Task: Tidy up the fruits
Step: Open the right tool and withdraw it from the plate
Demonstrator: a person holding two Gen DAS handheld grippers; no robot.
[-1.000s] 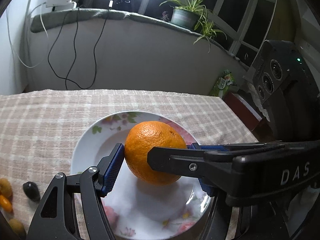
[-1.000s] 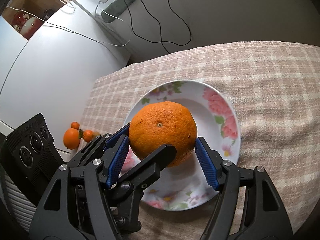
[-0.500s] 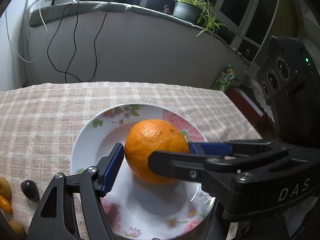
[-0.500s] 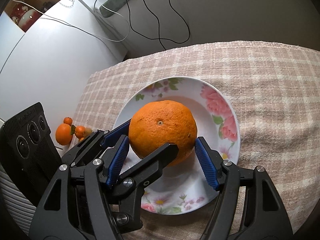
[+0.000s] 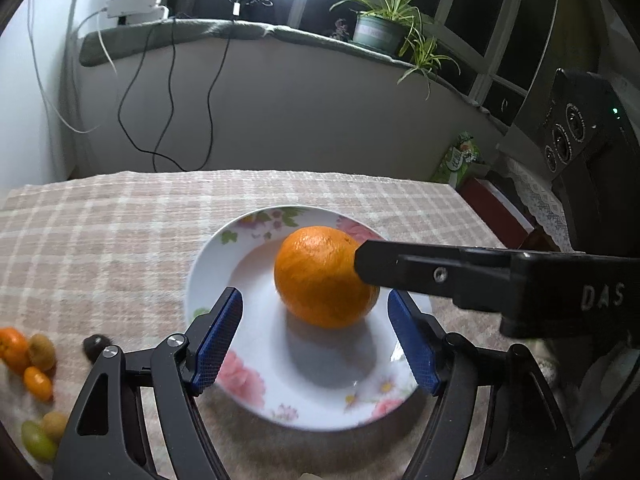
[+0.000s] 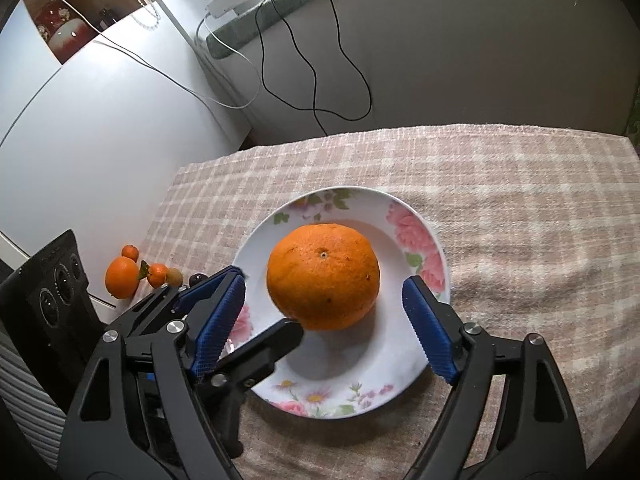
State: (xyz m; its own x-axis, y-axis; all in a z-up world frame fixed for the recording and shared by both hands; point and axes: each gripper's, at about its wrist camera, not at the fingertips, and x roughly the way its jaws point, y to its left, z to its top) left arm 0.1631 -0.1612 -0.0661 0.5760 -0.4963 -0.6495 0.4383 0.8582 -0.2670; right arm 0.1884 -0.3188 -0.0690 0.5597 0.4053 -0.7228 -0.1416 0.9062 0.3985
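Orange [image 5: 326,278] on plate [image 5: 256,384] | both grippers angled down — jaws just opened, prob. clear

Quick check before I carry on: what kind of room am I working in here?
Most likely a home dining corner by a window: a checked tablecloth under a floral plate, a potted plant on the sill, and a white fridge-like cabinet alongside.

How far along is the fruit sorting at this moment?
Done: the large orange sits on the floral plate, the only fruit there. In hand: nothing. The left claw and right claw have just been opening, and the orange lies between their pads, clear of them. Left: the small fruits lying on the checked tablecloth, off the plate, including small oranges and greenish pieces.
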